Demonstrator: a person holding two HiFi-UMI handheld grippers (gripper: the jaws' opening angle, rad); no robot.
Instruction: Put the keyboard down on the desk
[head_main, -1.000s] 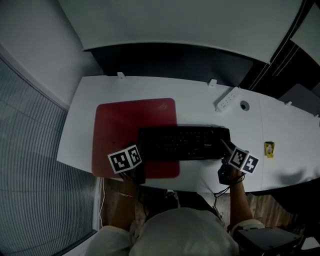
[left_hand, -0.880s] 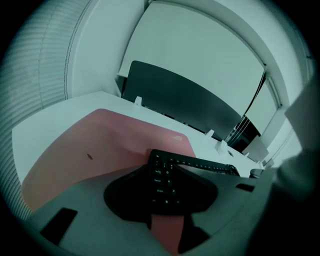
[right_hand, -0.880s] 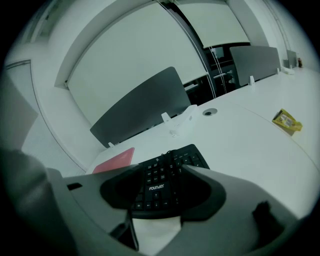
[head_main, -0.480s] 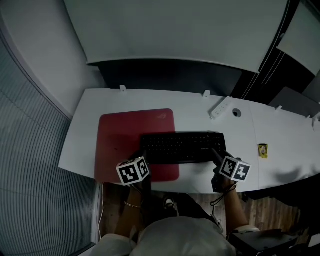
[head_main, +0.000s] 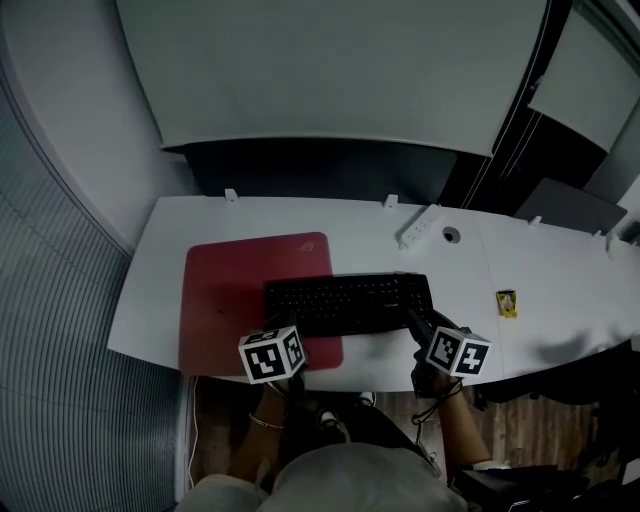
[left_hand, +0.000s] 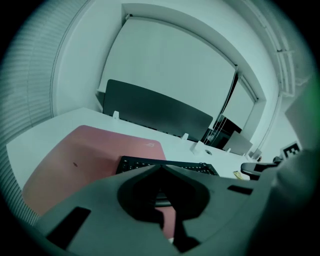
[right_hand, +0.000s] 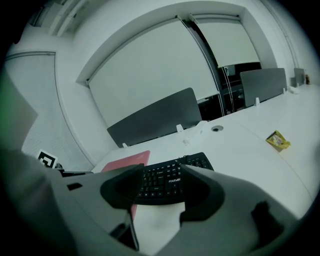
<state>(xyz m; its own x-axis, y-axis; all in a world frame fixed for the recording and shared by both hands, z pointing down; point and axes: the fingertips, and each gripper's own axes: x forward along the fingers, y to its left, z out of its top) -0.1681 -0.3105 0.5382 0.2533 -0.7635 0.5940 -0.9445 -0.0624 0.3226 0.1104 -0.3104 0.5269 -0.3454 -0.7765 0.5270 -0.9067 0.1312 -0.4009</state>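
A single word in pale capitals is printed on the keyboard (right_hand: 167, 176) near its middle. It is read as beginning "FOUN", and the rest cannot be made out. The key legends are too small to be read. A small pale logo is seen on the red mat (left_hand: 95, 150), just beyond the keyboard's left end, but it is illegible. Print on the yellow packet (right_hand: 277, 140), to the right of the keyboard, is unreadable. Only square black-and-white patterns are carried by the left marker cube (head_main: 272, 353) and the right marker cube (head_main: 458, 352).

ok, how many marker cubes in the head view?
2. One cube on the left gripper, at the red mat's near edge; a second cube on the right gripper, beside the keyboard's right end.
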